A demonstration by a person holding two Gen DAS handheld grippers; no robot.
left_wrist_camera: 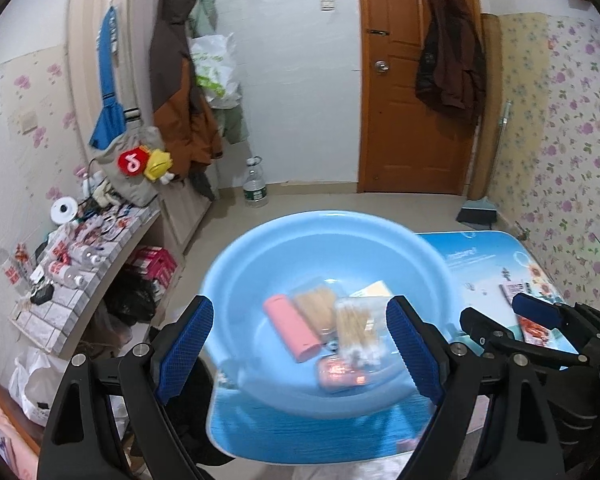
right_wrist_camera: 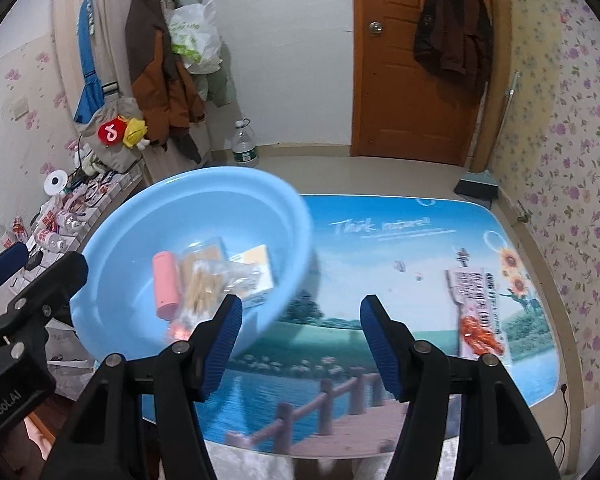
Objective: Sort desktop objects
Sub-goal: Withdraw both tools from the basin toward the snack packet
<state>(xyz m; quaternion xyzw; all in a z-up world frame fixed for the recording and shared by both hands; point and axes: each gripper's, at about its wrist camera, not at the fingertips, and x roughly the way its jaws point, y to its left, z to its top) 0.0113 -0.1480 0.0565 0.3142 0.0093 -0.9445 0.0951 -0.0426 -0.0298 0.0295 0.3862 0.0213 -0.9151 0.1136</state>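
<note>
A light blue plastic basin (left_wrist_camera: 260, 248) (right_wrist_camera: 132, 216) stands on the left part of the picture-printed table (right_wrist_camera: 380, 280). It holds a pink cylinder (left_wrist_camera: 294, 330) (right_wrist_camera: 165, 284), bags of cotton swabs (left_wrist_camera: 354, 326) (right_wrist_camera: 202, 284), a yellow-white card (right_wrist_camera: 258, 266) and a red packet (left_wrist_camera: 340, 374). A red-and-white snack packet (right_wrist_camera: 478, 312) (left_wrist_camera: 534, 330) lies on the table's right side. My left gripper (left_wrist_camera: 300, 354) is open in front of the basin. My right gripper (right_wrist_camera: 300, 336) is open above the table's middle, between basin and packet.
A cluttered shelf (left_wrist_camera: 80, 256) with small bottles stands left of the table. Jackets (left_wrist_camera: 180, 80) hang on the wall, a water bottle (left_wrist_camera: 255, 184) stands on the floor, and a brown door (left_wrist_camera: 416, 80) is behind. A dustpan (right_wrist_camera: 476, 186) lies beyond the table's far edge.
</note>
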